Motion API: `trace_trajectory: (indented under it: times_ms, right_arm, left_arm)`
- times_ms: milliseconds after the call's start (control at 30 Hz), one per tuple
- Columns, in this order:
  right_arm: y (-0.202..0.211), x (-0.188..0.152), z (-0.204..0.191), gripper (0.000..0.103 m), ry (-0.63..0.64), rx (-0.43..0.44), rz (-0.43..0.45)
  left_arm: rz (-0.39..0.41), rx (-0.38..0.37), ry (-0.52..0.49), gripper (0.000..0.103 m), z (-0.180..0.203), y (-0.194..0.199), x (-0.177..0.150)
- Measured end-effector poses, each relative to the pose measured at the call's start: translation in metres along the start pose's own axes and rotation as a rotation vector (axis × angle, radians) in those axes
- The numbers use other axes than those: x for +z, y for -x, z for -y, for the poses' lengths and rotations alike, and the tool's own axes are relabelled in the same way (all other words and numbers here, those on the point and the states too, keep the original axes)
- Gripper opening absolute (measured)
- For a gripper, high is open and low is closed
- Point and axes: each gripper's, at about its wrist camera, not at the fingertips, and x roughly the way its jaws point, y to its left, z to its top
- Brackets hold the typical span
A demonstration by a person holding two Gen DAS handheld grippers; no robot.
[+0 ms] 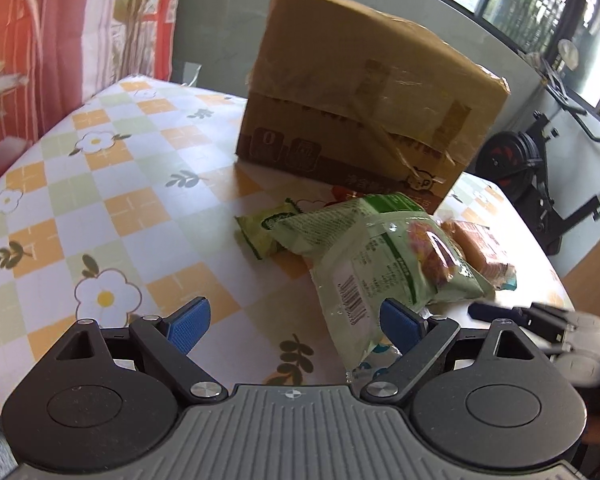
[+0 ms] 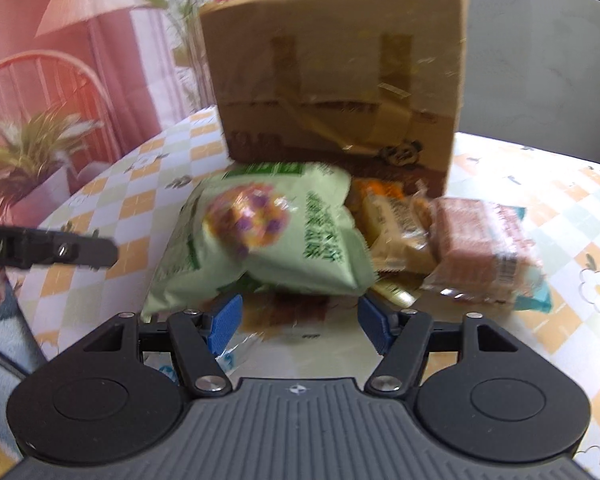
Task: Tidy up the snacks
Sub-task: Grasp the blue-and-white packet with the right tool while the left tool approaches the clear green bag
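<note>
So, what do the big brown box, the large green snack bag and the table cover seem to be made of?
The big brown box looks like matte corrugated cardboard, with glossy clear tape strips over its seams. The large green snack bag seems to be thin plastic film: it crinkles and has a see-through window. The checked flower-print table cover is probably wipeable vinyl, since it reflects the light softly.

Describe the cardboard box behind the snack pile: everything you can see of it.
The cardboard box is brown corrugated card, standing upright on the checked tablecloth behind the snack packets. Clear tape and darker tan strips cross its front, some peeling loose; its flaps look taped shut and its edges are dented. A dark printed band with a small panda figure runs along the bottom. The nearest packets lie against its base. Neither gripper touches it.
</note>
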Motion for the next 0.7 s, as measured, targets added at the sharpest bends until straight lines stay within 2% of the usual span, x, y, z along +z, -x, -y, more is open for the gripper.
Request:
trace_trajectory:
  times_ms: [200,400,467,533,700]
  right_arm:
    - [-0.005,-0.009,-0.023,0.069,0.125,0.059,-0.006]
    - [-0.009,-0.010,-0.031,0.070,0.157,0.126,-0.036]
    - [-0.012,-0.012,-0.034,0.076,0.168,0.136,-0.044]
    - [-0.018,-0.013,-0.034,0.079,0.155,0.138,-0.046]
    - [-0.029,-0.011,-0.023,0.081,0.028,0.168,-0.057]
  left_arm:
    - [0.021,0.047,0.030,0.093,-0.009,0.004,0.005]
    - [0.026,0.053,0.051,0.093,-0.013,0.005,0.010]
    - [0.022,0.049,0.049,0.093,-0.012,0.005,0.010]
    - [0.020,0.044,0.043,0.093,-0.010,0.005,0.010]
    - [0.018,0.035,0.034,0.093,-0.007,0.004,0.009]
